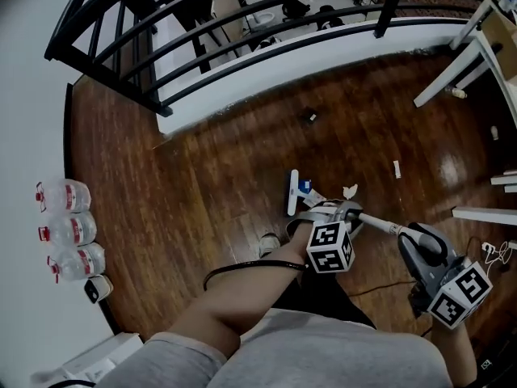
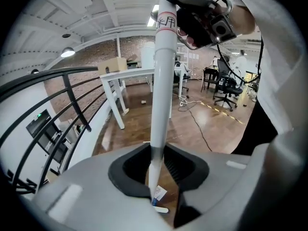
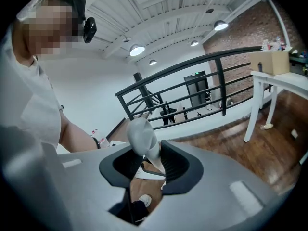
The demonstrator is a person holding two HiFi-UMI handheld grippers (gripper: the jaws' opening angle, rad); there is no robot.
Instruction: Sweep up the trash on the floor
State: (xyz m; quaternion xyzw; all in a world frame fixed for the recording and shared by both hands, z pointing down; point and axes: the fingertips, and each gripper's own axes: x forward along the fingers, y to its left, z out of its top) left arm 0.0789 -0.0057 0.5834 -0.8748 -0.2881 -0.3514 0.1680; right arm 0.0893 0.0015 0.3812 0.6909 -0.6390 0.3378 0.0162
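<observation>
I am seeing the trash lying loose on the wooden floor (image 1: pixel 202 192): a crumpled white scrap (image 1: pixel 350 191) just beside the broom head (image 1: pixel 293 192), a thin white strip (image 1: pixel 397 168) farther to the right, and a small dark bit (image 1: pixel 310 117) nearer the railing (image 1: pixel 202 23), too small for me to name. The broom head is resting on the floor in front of my shoe (image 1: pixel 269 243). It is showing only as a white bar with a blue patch, and I cannot make out any bristles. The white pole (image 1: pixel 378 223) is slanting up from it.

The left tongs (image 2: pixel 155 167) are clenching the lower part of the pole, and their body is covering where the pole is meeting the head. Only a sliver of the head is peeking through the gap. The right tongs (image 3: pixel 147 160) are gripping the rounded grey top end of the pole. A row of plastic bottles (image 1: pixel 69 233) is standing against the wall, well apart from the trash.
</observation>
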